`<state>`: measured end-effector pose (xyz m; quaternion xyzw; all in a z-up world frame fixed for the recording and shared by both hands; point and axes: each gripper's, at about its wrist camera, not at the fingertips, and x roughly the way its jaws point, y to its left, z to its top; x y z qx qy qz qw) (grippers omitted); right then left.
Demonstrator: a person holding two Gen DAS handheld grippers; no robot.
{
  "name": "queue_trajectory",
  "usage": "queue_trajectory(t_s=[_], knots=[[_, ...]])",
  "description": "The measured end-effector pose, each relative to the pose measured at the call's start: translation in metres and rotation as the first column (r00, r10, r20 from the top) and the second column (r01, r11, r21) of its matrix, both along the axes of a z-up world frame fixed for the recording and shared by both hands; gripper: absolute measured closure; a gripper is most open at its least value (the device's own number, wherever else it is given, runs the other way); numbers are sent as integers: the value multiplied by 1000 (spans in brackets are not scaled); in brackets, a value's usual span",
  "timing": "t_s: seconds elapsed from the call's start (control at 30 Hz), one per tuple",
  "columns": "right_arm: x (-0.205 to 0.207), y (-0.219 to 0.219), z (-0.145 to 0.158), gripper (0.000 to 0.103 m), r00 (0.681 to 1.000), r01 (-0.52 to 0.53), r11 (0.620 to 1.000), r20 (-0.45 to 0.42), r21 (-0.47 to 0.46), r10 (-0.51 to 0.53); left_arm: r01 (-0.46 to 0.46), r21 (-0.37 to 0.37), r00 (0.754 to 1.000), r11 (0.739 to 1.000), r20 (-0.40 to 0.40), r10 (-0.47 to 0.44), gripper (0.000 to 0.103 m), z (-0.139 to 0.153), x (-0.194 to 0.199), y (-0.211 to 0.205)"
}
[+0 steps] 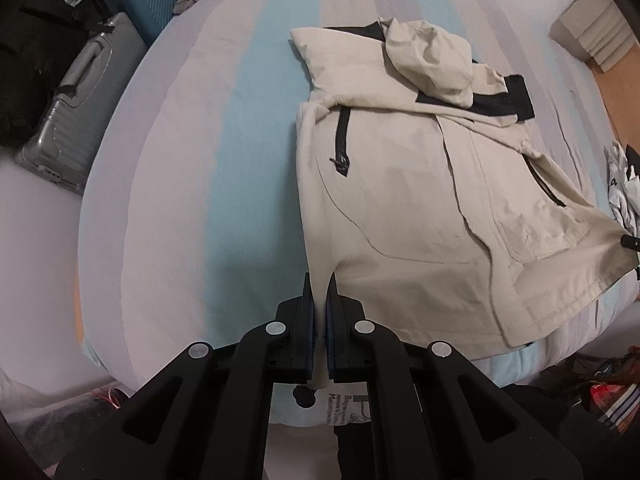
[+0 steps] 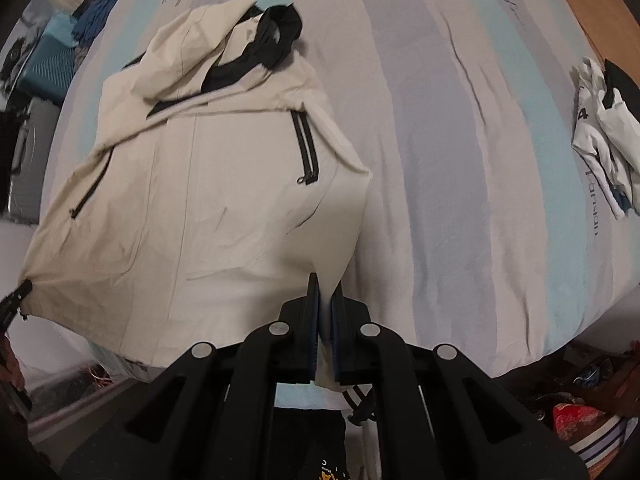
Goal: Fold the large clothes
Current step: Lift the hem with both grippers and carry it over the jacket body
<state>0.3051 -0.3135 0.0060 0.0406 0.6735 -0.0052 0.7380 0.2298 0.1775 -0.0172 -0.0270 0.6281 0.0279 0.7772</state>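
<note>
Your left claw (image 1: 321, 280) pinches the hem of the cream jacket (image 1: 404, 184) at one bottom corner; your right claw (image 2: 325, 280) grips the opposite corner. Ahead of both, the jacket lies front-up on the striped bed (image 1: 200, 140), hood farthest away. Beyond your right claw, far right, sits what looks like a white garment (image 2: 600, 140).
</note>
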Motion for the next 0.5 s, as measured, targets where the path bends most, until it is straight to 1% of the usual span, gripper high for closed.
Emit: queue_trajectory(t_s=[0.07, 0.2, 0.3, 0.5], knots=[[8, -4, 7, 99, 1000, 10, 1000, 6, 7, -10, 2, 20, 1000, 1000, 3, -2, 100, 5, 7, 6], [24, -16, 21, 99, 999, 34, 999, 32, 33, -35, 16, 28, 1000, 999, 2, -16, 100, 13, 26, 12], [43, -18, 29, 99, 998, 29, 999, 52, 31, -31, 23, 18, 1000, 1000, 2, -23, 100, 18, 40, 16], [82, -22, 37, 99, 998, 35, 998, 57, 57, -39, 41, -2, 999, 999, -6, -41, 100, 29, 79, 23]])
